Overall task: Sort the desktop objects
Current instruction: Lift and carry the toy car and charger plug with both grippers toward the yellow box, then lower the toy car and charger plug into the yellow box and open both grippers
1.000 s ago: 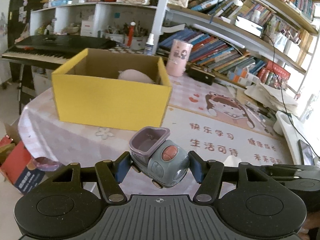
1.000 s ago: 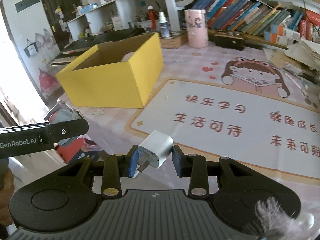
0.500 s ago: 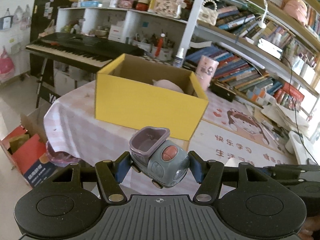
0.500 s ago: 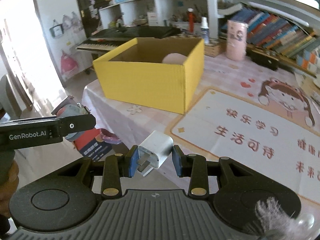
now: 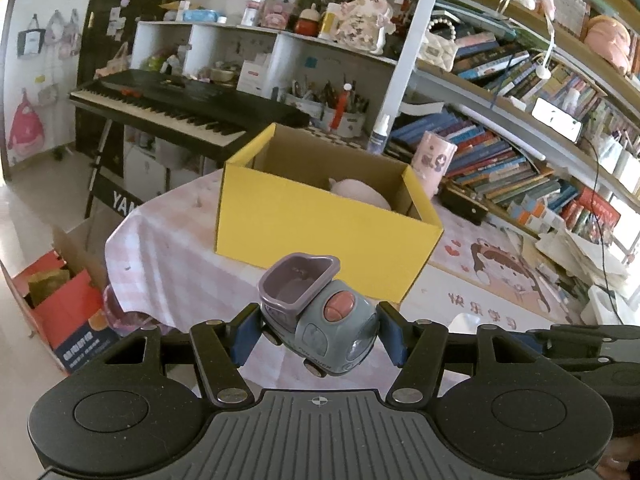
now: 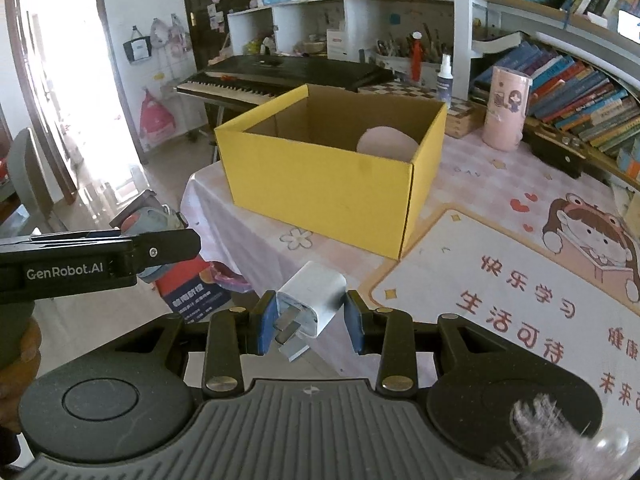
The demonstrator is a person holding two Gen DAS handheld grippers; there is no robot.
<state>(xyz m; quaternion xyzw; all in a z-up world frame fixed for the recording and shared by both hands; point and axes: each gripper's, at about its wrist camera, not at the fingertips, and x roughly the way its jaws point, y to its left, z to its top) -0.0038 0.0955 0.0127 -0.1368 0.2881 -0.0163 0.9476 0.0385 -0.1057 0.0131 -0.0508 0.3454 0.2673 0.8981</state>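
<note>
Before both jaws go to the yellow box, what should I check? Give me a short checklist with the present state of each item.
1. Left gripper shut on the toy truck: ok.
2. Right gripper shut on the white charger plug: ok.
3. Yellow box open on top: ok.
4. Free room inside beside the pink object: ok.
5. Both items held over the box: not ok, they are in front of it.

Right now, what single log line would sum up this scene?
left gripper: shut on grey-blue toy truck | right gripper: shut on white plug adapter | open yellow cardboard box: ahead, holds pink rounded item
</note>
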